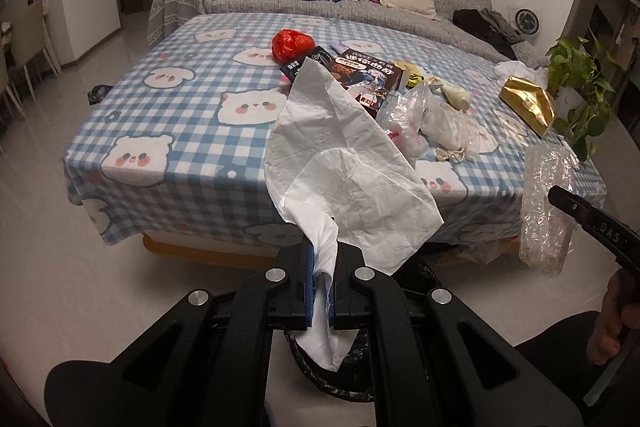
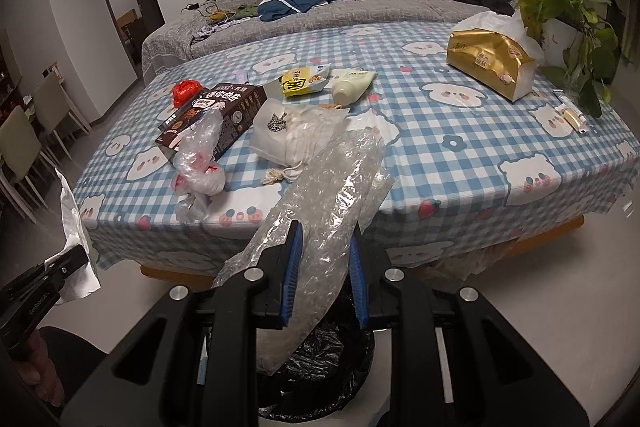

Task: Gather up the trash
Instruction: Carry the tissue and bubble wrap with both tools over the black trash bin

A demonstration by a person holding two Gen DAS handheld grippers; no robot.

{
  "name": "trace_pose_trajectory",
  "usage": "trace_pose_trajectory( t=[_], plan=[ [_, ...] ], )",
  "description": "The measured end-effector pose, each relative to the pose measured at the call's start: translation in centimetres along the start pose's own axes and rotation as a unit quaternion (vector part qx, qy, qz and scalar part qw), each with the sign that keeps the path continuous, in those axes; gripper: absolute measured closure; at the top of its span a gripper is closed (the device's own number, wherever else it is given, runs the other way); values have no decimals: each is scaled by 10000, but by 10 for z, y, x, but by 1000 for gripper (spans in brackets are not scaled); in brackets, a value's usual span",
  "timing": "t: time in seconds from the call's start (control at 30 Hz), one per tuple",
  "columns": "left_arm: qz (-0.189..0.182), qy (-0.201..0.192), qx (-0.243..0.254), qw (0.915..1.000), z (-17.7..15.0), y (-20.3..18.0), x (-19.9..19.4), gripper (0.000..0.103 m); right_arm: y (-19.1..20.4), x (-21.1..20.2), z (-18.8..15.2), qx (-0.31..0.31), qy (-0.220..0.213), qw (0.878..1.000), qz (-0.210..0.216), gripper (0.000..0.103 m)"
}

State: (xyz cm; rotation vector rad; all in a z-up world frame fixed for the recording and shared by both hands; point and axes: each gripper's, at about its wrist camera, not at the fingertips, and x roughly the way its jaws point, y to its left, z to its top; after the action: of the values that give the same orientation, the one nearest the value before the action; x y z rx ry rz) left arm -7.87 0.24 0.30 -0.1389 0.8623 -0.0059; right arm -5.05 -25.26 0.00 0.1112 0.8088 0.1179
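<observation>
1. A white tissue (image 1: 344, 163) is pinched by the jaws of the left gripper (image 1: 322, 291).
2. Bubble wrap (image 2: 320, 211) is pinched by the jaws of the right gripper (image 2: 325, 279).
3. Both are held over a bin (image 2: 320, 359) lined with a black bag, on the floor just near the counter (image 2: 460, 163).
4. A red bag (image 1: 291, 43), a brown box (image 2: 216, 115), a clear bag (image 2: 198, 163) and a gold pack (image 2: 490, 61) are seen on the counter.

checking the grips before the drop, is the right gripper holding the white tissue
No, the right gripper is clamped on the clear bubble wrap; the white tissue is in the left gripper.
</observation>
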Motion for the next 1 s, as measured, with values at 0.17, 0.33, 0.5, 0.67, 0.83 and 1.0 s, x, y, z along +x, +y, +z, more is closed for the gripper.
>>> trace_pose_trajectory(
  t=[0.17, 0.33, 0.5, 0.67, 0.83, 1.0],
  plan=[
    [-4, 27, -24, 10000, -12, 2, -3, 100, 7, -3, -12, -56, 34, 10000, 34, 81],
    [-10, 97, -36, 9999, -22, 4, -3, 100, 12, -4, -22, -110, 86, 9999, 53, 81],
    [6, 156, -21, 9999, -31, 2, -1, 100, 17, -2, -32, -150, 163, 9997, 65, 81],
    [-3, 261, -16, 9997, -39, 1, 5, 100, 20, 3, -40, -190, 276, 9994, 72, 81],
    [-28, 376, -3, 9993, -47, -2, 12, 100, 25, 9, -47, -245, 366, 9990, 78, 81],
    [-27, 480, 42, 9988, -58, -5, 19, 100, 32, 15, -55, -321, 460, 9984, 79, 81]
  ],
)
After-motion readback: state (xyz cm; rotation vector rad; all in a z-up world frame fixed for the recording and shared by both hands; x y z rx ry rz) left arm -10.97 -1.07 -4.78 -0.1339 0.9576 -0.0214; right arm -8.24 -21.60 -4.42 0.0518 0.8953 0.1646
